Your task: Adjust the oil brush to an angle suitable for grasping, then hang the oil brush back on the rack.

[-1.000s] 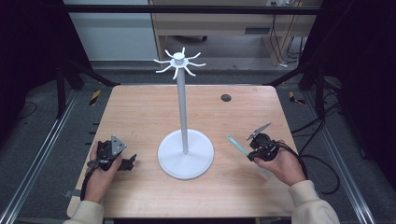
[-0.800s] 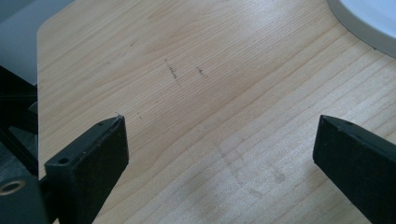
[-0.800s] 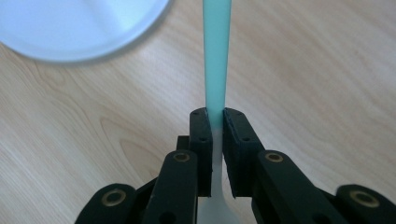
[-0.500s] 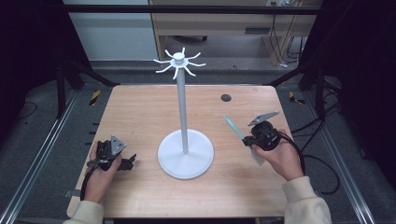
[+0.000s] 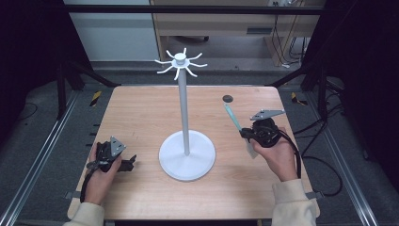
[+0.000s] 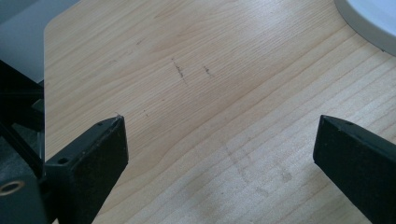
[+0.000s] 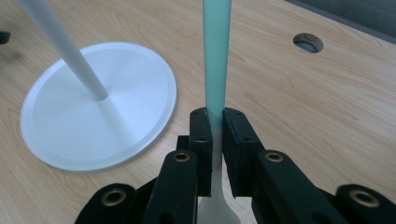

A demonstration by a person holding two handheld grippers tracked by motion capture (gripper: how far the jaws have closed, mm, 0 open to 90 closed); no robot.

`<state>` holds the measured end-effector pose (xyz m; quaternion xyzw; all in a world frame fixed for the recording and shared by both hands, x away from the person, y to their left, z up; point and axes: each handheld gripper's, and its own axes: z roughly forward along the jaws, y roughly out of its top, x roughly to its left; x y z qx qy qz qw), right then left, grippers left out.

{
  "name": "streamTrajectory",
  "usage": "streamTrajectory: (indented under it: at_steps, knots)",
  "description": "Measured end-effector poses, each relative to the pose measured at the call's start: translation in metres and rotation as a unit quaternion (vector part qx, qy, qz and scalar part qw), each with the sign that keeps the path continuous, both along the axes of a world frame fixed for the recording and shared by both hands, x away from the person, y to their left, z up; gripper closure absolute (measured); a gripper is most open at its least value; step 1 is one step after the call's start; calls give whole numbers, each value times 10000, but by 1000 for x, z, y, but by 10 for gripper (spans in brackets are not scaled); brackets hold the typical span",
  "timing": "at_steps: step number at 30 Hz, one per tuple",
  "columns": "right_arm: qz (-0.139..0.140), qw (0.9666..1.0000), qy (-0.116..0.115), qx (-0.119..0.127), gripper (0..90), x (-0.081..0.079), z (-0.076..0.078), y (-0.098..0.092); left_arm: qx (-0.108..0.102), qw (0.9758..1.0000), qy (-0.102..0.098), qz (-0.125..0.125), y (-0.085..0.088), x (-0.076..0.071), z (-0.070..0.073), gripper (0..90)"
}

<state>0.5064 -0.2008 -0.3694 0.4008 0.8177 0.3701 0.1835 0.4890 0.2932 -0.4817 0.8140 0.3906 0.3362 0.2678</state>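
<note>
A white stand (image 5: pixel 183 113) rises from a round base (image 5: pixel 187 155) at the table's middle, with several hooks (image 5: pixel 180 61) at its top. My right gripper (image 5: pixel 244 135) is right of the base, shut on a utensil (image 5: pixel 232 117) whose pale teal handle points away and up. In the right gripper view the jaws of this gripper (image 7: pixel 215 126) clamp the utensil (image 7: pixel 216 51) where teal meets white, and the base (image 7: pixel 60 126) lies to the left. My left gripper (image 5: pixel 131 162) rests on the table left of the base, open, and the left gripper view (image 6: pixel 219 154) has bare wood between its jaws.
A dark round hole (image 5: pixel 227 98) sits in the wooden table (image 5: pixel 141 117) at the far right, also the hole (image 7: pixel 308 43) past the handle. A corner of the white base (image 6: pixel 373 18) lies ahead of the left gripper. Metal rails and cables surround the table.
My right gripper has risen and shifted slightly away from the person, swinging the teal handle from leftward to pointing farther and more upright. The left gripper has stayed put.
</note>
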Motion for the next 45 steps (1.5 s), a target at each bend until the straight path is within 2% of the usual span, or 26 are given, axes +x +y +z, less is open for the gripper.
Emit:
streamTrajectory:
  at_steps: [2,4,10,18,23,27,35,40,45]
  knots:
    - [-37,10000,11,77,826,0,-2,-2,13,10000,21,-3,0,0,0,27]
    - [-74,10000,-16,31,825,0,-1,-3,27,10000,8,-3,0,0,0,27]
    - [-163,9995,-142,237,825,-4,0,-5,44,10000,-19,-12,0,0,1,27]
    - [-122,9993,-228,265,825,-5,-1,3,30,10000,-25,-37,0,0,1,27]
    - [-140,9984,-387,377,825,-8,5,3,32,10000,-23,-42,-1,0,1,27]
    - [-161,9967,-558,564,825,-13,13,2,33,10000,-14,-42,-1,0,1,27]
    - [-162,9939,-819,722,825,-20,24,5,30,10000,-14,-54,-1,1,1,27]
    - [-162,9900,-1054,924,825,-27,36,6,35,10000,-10,-48,-1,0,1,27]
    - [-155,9870,-1187,1071,825,-33,44,6,29,10000,-14,-59,-2,0,1,27]
